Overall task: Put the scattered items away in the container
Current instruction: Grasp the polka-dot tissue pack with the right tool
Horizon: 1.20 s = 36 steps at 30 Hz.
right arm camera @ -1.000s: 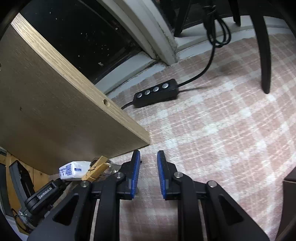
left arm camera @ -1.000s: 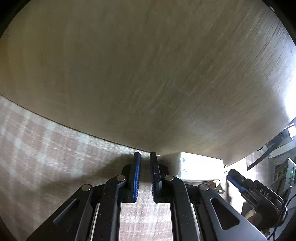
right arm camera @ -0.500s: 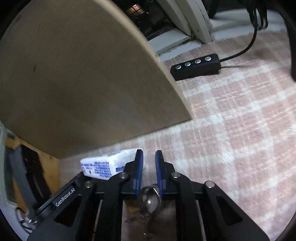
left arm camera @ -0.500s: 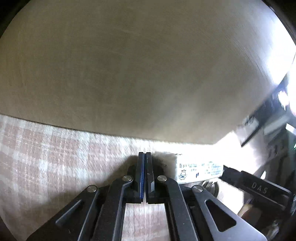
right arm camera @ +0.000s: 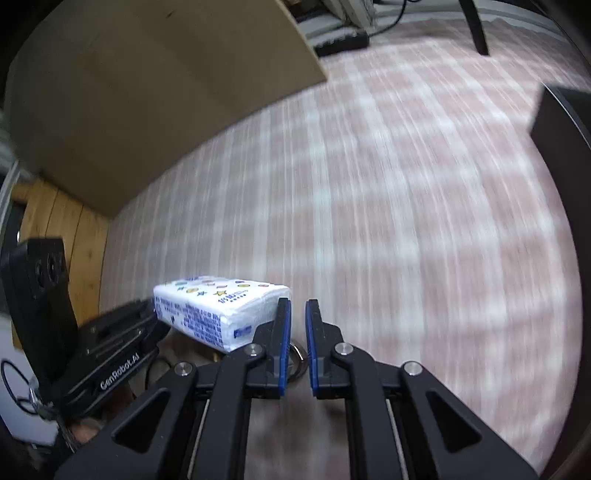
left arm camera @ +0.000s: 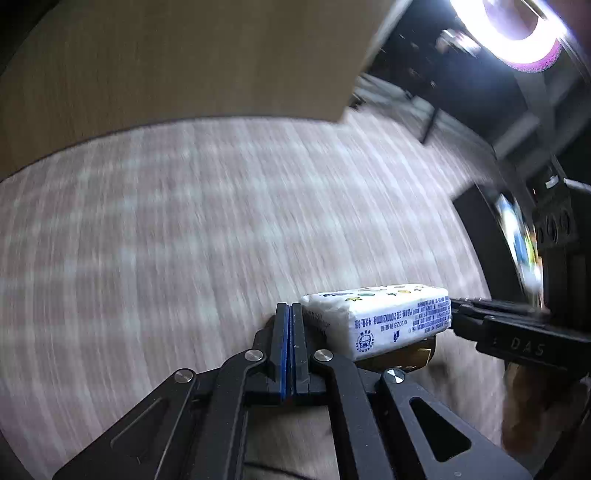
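Observation:
A white tissue pack (left arm camera: 388,317) with blue print lies between the two grippers, its corner touching my left gripper's right finger; it also shows in the right wrist view (right arm camera: 218,314). My left gripper (left arm camera: 290,314) is shut with nothing between its pads. My right gripper (right arm camera: 297,314) has a narrow gap between its pads, and a metal key ring (right arm camera: 297,360) shows low in that gap; whether it is gripped is unclear. A wooden clothespin (left arm camera: 402,354) lies under the pack. A dark container (right arm camera: 561,122) stands at the right edge.
A pink plaid cloth (right arm camera: 388,184) covers the surface. A large wooden board (right arm camera: 147,81) leans at the back left, also seen in the left wrist view (left arm camera: 184,55). A black power strip (right arm camera: 341,42) and a chair leg (right arm camera: 476,29) are beyond it.
Both grippers have risen and swung away from the board, so more plaid cloth shows. The left gripper closed fully. The tissue pack now sits between the two grippers.

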Tool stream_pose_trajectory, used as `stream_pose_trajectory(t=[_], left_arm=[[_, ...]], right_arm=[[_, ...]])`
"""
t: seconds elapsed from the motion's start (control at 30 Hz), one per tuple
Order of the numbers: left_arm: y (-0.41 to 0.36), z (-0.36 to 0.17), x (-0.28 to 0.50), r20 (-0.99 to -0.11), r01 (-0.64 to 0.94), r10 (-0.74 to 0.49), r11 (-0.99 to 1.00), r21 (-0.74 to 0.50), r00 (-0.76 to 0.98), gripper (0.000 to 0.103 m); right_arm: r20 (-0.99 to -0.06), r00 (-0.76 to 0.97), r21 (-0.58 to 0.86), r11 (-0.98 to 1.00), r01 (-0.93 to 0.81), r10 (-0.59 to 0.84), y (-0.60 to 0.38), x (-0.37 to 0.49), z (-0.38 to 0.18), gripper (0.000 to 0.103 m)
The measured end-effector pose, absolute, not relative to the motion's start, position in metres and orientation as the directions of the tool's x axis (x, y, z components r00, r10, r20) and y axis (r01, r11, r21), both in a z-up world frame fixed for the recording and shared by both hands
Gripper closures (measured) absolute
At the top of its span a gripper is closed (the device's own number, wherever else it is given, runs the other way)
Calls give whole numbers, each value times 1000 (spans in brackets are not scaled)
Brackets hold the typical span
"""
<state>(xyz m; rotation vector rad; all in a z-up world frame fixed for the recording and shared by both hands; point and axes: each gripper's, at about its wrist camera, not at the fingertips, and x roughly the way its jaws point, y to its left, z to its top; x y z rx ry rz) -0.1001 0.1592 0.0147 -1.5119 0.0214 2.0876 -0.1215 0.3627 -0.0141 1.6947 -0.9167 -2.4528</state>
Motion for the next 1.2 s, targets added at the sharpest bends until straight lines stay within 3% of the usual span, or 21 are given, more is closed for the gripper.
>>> stream_pose_trajectory(t=[0.17,0.23,0.3,0.5,0.6,0.73,0.8,1.13,1.2], left_arm=[[133,36,-76,-876,-420,445,-842,-339,-185,92],[114,46,-71,-869,-391,439,-858,-332,-226,84],[109,50,-69,-861,-379,450,-859,-345,-237,80],[90,60,-68,-841,-338,495,-847,-411,-218,59],[104,65,-72,-816,-329,533,-830,-451,-225,49],[128,62,-71,-802,-365,563,-802,-472,-199,48],[132,61,-70,-806,-378,556,-804,-459,-203,54],[151,63,-53,-824,-528,523,-773,-353,-216,54],[155,64,-51,-823,-550,527,-761,-345,-212,61]], right_arm=[[-877,-334,435,-867,-243,-346,346,-74,-8,88],[-886,-347,398,-889,-228,-308,342,-54,3,80],[-879,-395,370,-905,-209,-268,338,-41,17,64],[-831,-470,422,-887,-187,-297,322,-81,37,49],[-818,-496,438,-875,-208,-292,326,-90,35,49],[-807,-501,472,-852,-228,-313,328,-91,26,49],[-804,-494,498,-830,-253,-332,327,-96,19,51],[-779,-483,591,-727,-349,-401,359,-84,12,61],[-773,-476,602,-721,-343,-419,358,-86,10,67]])
